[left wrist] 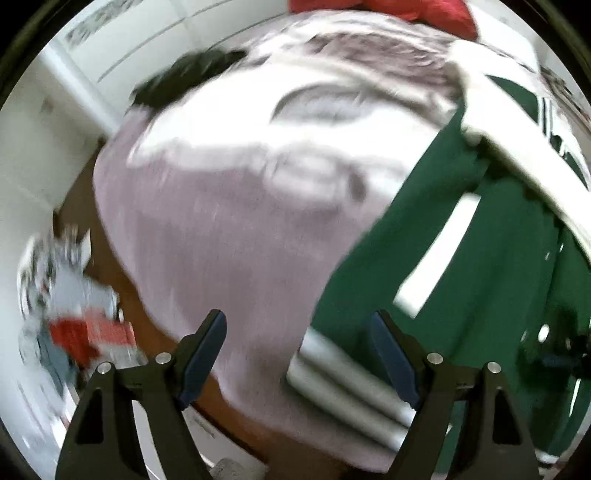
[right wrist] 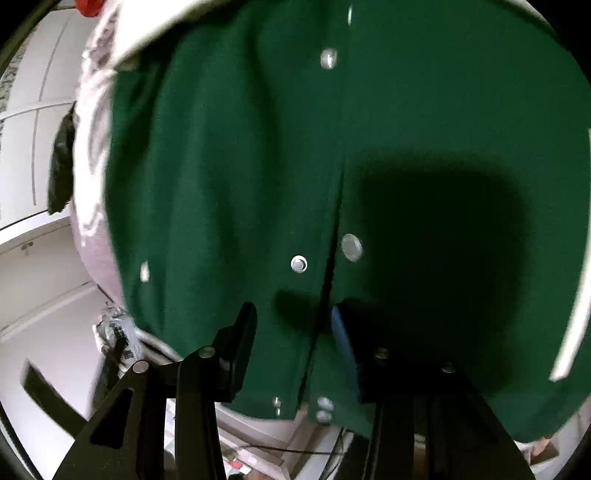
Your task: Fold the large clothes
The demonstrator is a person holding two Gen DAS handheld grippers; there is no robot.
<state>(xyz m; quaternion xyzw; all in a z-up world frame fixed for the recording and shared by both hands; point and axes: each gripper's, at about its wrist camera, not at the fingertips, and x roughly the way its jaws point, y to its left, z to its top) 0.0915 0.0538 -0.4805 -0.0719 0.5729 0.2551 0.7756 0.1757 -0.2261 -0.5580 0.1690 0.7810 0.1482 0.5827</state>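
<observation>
A dark green varsity jacket point(right wrist: 240, 155) with silver snap buttons point(right wrist: 298, 264) and a white sleeve point(left wrist: 524, 162) lies on a pale pink-grey cloth point(left wrist: 229, 229) that covers the table. In the left wrist view the jacket point(left wrist: 436, 258) is at the right, with its striped grey hem point(left wrist: 343, 380) between the fingers. My left gripper point(left wrist: 297, 354) is open above the hem and holds nothing. My right gripper point(right wrist: 295, 339) is open just above the jacket's front opening near its bottom edge. Both views are motion-blurred.
The brown table edge point(left wrist: 122, 295) shows at the left. A red garment point(left wrist: 388, 9) lies at the far end and a dark garment point(left wrist: 184, 74) at the far left. Clutter with a red item point(left wrist: 85, 332) sits on the floor. White cabinets point(right wrist: 29, 147) stand behind.
</observation>
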